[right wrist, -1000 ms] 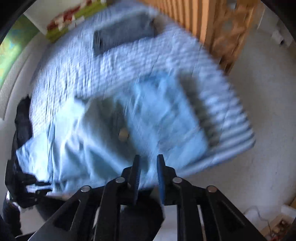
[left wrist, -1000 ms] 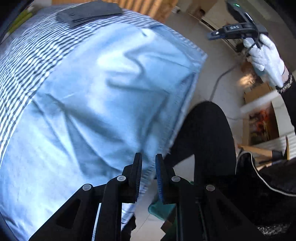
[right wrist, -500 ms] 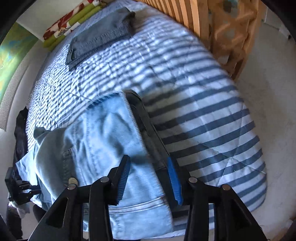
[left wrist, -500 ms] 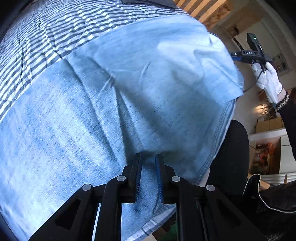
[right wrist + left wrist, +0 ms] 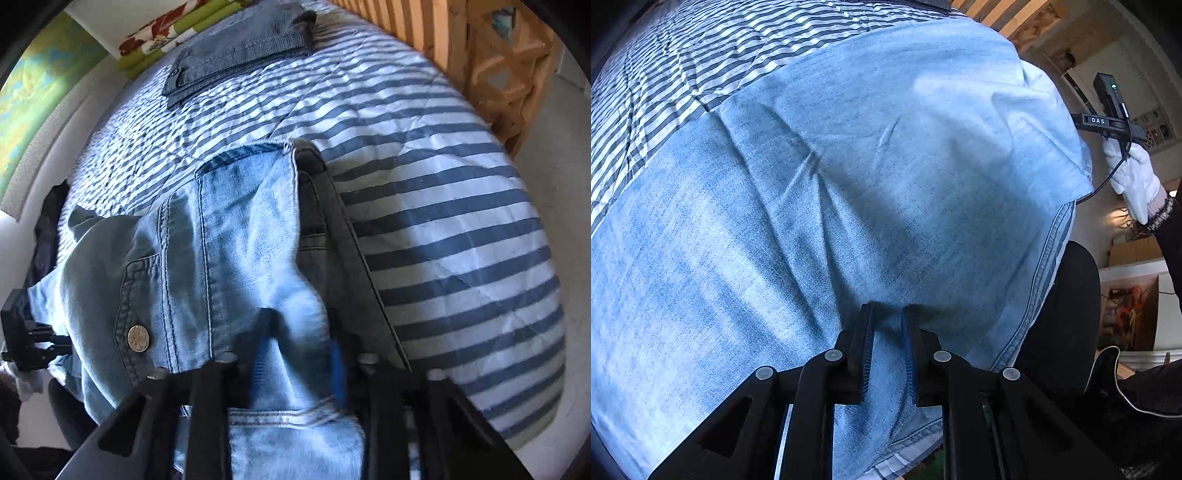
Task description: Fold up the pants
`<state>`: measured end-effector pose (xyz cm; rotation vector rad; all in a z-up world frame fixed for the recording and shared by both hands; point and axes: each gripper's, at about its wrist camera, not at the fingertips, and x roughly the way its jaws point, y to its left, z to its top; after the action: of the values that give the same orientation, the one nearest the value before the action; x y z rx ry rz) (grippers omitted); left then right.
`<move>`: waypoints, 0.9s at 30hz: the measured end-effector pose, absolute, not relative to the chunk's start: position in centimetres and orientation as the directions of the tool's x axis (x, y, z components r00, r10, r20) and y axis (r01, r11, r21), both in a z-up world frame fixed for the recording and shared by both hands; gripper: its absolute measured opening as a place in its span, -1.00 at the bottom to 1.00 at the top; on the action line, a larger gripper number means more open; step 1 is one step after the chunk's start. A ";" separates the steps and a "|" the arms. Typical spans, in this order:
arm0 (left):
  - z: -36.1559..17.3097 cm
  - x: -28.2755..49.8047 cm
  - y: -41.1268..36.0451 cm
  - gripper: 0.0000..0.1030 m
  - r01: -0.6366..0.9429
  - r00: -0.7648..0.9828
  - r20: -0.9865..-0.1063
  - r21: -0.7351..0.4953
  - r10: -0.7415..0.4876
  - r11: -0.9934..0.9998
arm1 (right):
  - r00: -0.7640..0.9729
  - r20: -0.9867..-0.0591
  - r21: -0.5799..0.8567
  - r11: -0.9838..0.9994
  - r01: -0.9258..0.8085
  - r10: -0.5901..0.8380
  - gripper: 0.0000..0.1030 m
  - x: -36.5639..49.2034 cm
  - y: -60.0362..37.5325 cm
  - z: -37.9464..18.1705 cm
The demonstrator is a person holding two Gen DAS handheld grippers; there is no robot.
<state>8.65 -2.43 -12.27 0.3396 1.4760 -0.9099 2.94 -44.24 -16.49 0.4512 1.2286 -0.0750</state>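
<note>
Light blue denim pants (image 5: 849, 184) lie spread over a striped quilt (image 5: 683, 74). My left gripper (image 5: 886, 321) is shut on a pinched fold of the denim near the hem edge. In the right wrist view the waist end of the pants (image 5: 240, 229) shows a metal button (image 5: 138, 339). My right gripper (image 5: 301, 332) stands over that end; its jaws are closing, with a bunched ridge of denim squeezed between them. A white-gloved hand (image 5: 1137, 177) holds the right gripper's handle past the far edge of the cloth.
A folded grey garment (image 5: 240, 48) lies at the far end of the quilt (image 5: 443, 221). A dark grey strip of fabric (image 5: 343, 258) runs along the pants' right side. A wooden railing (image 5: 498, 55) stands beyond the bed, and pale floor lies at right.
Both grippers have come down closer to the pants. The right gripper's jaws, wide apart half a second ago, have narrowed onto the denim. The left has kept its hold.
</note>
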 end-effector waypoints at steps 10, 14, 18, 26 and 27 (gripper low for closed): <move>-12.5 8.1 -2.8 -0.70 0.698 -0.156 -0.936 -0.330 -0.315 0.636 | 0.491 -0.867 0.089 0.943 0.321 -0.085 -0.77 1.6 -42.3 -5.7; -12.4 8.0 -2.8 -0.61 0.692 -0.154 -0.930 -0.343 -0.333 0.636 | 0.430 -0.887 0.030 0.909 0.416 -0.167 -0.83 1.8 -45.7 -7.2; -11.8 7.2 -2.2 -0.31 0.705 -0.140 -0.936 -0.323 -0.323 0.631 | 0.291 -0.939 -0.015 0.866 0.500 -0.185 -0.81 2.7 -48.7 -13.1; -9.8 3.9 -1.0 -0.18 0.775 -0.090 -0.957 -0.241 -0.275 0.584 | 0.351 -0.866 -0.199 0.888 0.414 -0.357 -0.57 2.6 -43.8 -6.7; -9.5 3.5 -0.7 -0.15 0.779 -0.084 -0.958 -0.236 -0.275 0.581 | 0.371 -0.855 -0.215 0.897 0.386 -0.364 -0.57 2.5 -42.4 -5.6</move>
<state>3.47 -0.68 -9.53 0.4681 1.3945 -0.9304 2.46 -42.43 -5.63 0.0229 1.0897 -0.4807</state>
